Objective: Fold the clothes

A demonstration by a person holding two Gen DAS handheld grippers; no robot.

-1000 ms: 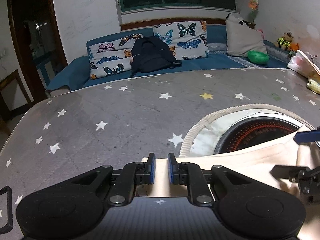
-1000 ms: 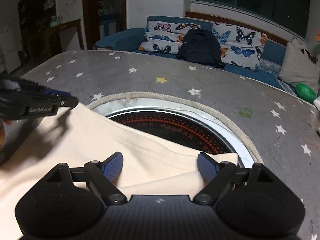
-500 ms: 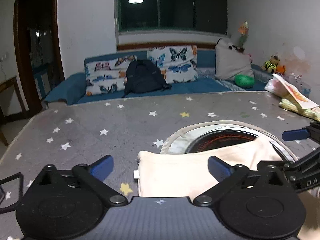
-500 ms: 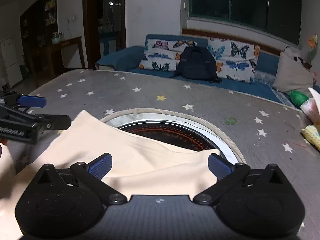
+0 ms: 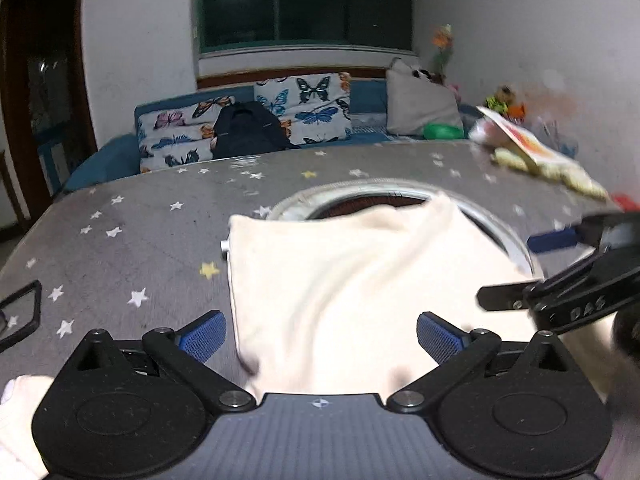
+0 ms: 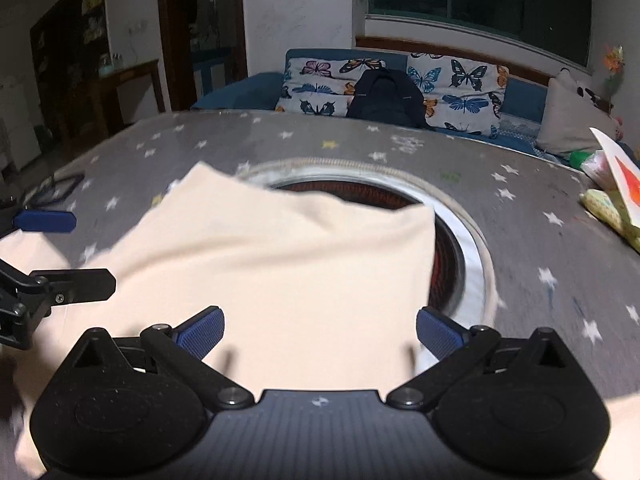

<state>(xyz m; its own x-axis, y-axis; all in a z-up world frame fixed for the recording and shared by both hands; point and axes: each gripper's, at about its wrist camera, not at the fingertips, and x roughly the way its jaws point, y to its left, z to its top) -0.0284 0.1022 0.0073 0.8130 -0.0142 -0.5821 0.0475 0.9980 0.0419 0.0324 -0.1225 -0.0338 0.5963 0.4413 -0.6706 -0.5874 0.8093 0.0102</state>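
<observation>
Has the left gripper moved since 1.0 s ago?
Yes. The left gripper backed away from the round hotplate; its jaws now stand open, released from the cream garment.

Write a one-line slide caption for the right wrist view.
Open right gripper above folded cream garment on star-print tablecloth.

left gripper [image 5: 320, 336] released and spread since a second ago, both grippers pulled back, cream garment [image 5: 360, 280] lying folded

A home living room at night. A blue sofa [image 6: 256, 88] with butterfly cushions [image 5: 304, 104] and a backpack [image 6: 386, 94] stands under a dark window [image 5: 304, 0]. Plush toys [image 5: 504, 100] sit beyond the star-patterned table [image 5: 120, 248].
</observation>
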